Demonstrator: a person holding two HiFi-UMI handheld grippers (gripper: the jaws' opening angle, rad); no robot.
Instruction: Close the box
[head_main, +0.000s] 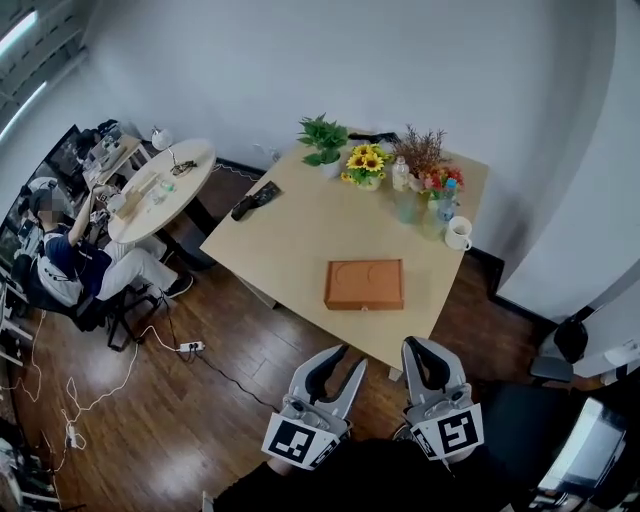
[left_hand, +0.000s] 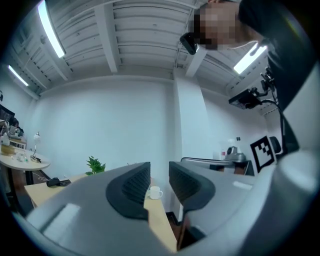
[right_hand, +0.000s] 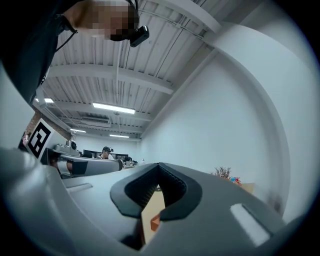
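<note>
A flat orange-brown box lies with its lid down near the front edge of the beige table. Both grippers hang below that edge, over the wooden floor, apart from the box. My left gripper is shut with nothing in it; in the left gripper view its jaws stand close together and frame a white mug. My right gripper is shut and empty too. In the right gripper view its tips meet, and a sliver of the box shows below them.
At the table's far end stand a green plant, sunflowers, dried flowers, bottles and a white mug. A black object lies at its left edge. A person sits at a round table. Cables cross the floor.
</note>
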